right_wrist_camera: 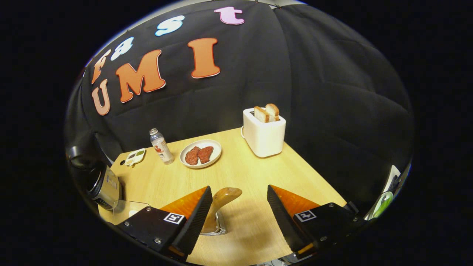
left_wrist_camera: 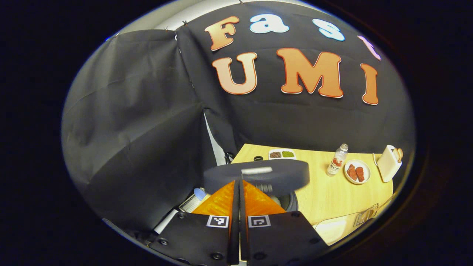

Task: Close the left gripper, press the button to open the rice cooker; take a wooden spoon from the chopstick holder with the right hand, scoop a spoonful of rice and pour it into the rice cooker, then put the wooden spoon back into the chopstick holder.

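In the left gripper view the left hand-held gripper (left_wrist_camera: 239, 192) has its two orange fingers pressed together, with nothing between them. Its tips sit right at the raised dark lid of the rice cooker (left_wrist_camera: 257, 176), which stands open just ahead of them; the cooker's round inner pot (left_wrist_camera: 288, 201) opens below and slightly to the right of the fingertips. Farther ahead and to the right on the wooden worktop (left_wrist_camera: 332, 192) stand a small bottle (left_wrist_camera: 337, 159), a plate of red meat pieces (left_wrist_camera: 357, 171) and a white toaster (left_wrist_camera: 388, 163). A small divided dish (left_wrist_camera: 281, 154) lies straight ahead, beyond the lid.

In the right gripper view the right hand-held gripper (right_wrist_camera: 239, 197) is spread wide and holds nothing. The wooden spoon (right_wrist_camera: 221, 201) stands up from the metal chopstick holder (right_wrist_camera: 214, 226) between the fingers, close beside the left finger and well apart from the right one; whether that finger touches it cannot be told. The rice cooker (right_wrist_camera: 105, 186) sits far to the left of this gripper, at the worktop's edge, with a clear bowl (right_wrist_camera: 127, 208) just beside it. Ahead of the fingers are the plate (right_wrist_camera: 200, 153), the bottle (right_wrist_camera: 161, 146) and the toaster (right_wrist_camera: 264, 135) with two bread slices (right_wrist_camera: 266, 112) sticking out of it.
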A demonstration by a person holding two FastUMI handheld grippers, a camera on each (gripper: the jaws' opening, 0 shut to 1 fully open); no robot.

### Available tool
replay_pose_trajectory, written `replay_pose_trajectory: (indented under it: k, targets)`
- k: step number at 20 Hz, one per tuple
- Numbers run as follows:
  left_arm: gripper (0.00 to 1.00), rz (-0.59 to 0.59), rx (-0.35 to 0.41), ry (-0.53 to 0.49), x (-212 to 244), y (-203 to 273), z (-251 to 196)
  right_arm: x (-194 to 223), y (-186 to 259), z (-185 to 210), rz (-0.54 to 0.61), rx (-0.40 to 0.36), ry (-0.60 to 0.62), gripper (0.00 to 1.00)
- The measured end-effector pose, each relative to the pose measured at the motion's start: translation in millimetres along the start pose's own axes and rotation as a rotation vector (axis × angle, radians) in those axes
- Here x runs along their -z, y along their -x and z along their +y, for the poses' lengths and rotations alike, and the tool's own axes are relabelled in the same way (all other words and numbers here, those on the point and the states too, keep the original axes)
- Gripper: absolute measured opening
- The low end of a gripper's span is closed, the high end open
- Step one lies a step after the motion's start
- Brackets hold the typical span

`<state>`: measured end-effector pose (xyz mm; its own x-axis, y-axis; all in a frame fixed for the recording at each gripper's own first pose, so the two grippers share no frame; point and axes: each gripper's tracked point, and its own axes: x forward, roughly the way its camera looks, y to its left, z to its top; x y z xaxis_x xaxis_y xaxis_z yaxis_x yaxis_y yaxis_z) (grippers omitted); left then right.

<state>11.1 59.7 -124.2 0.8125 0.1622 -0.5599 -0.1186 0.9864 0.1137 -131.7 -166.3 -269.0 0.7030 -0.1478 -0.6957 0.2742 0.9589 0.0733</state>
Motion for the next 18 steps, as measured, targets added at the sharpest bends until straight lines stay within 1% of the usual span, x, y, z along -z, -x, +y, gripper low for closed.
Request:
replay_pose_trajectory:
  k: [3,4,5,6,7,8,9,10,11,12,13,14,15,16,17,18]
  targets:
    - [0.06,-0.026,0.005,0.023,6.1,12.3,-6.3,7.2,-10.6,12.9,0.039,-0.068,-0.031,0.92]
    - [0.06,-0.028,0.005,0.022,7.8,18.6,-8.8,11.2,-16.5,15.6,0.059,-0.080,-0.041,0.88]
    - [0.08,-0.032,0.003,0.021,7.8,21.6,-9.6,16.3,-21.6,16.6,0.079,-0.090,-0.052,0.87]
    - [0.20,-0.037,-0.002,0.021,7.7,25.4,-10.9,21.2,-25.9,19.7,0.101,-0.104,-0.070,0.83]
    - [0.30,-0.038,-0.016,0.019,9.9,28.0,-8.8,25.9,-26.4,23.7,0.125,-0.128,-0.092,0.80]
    - [0.39,-0.033,-0.028,0.018,13.2,30.9,-6.4,29.8,-27.2,28.6,0.136,-0.153,-0.110,0.75]
    - [0.47,-0.030,-0.033,0.018,16.0,33.3,-6.3,32.7,-29.8,30.6,0.142,-0.163,-0.116,0.72]
    - [0.55,-0.027,-0.039,0.019,17.6,35.5,-6.3,35.4,-32.5,30.7,0.143,-0.163,-0.114,0.66]
    - [0.63,-0.025,-0.045,0.019,18.5,36.4,-5.0,37.1,-37.7,30.2,0.146,-0.160,-0.117,0.62]
    - [0.71,-0.025,-0.053,0.018,19.6,36.9,-3.4,40.6,-38.7,32.7,0.158,-0.167,-0.126,0.51]
    - [0.71,-0.023,-0.059,0.016,20.4,37.9,-1.5,44.6,-40.3,36.3,0.174,-0.174,-0.138,0.48]
    - [0.69,-0.021,-0.063,0.017,19.9,37.7,-0.6,49.3,-40.0,39.4,0.188,-0.185,-0.152,0.41]
    - [0.66,-0.021,-0.063,0.019,20.0,36.8,-0.9,51.0,-38.6,43.3,0.189,-0.197,-0.160,0.38]
    - [0.64,-0.019,-0.060,0.021,19.1,35.5,-2.7,50.8,-37.9,42.7,0.173,-0.192,-0.155,0.34]
    - [0.61,-0.019,-0.055,0.023,19.8,34.8,-3.4,49.9,-37.7,39.0,0.154,-0.176,-0.146,0.32]
    - [0.59,-0.018,-0.047,0.024,18.7,33.0,-5.9,49.6,-34.5,39.6,0.145,-0.179,-0.154,0.24]
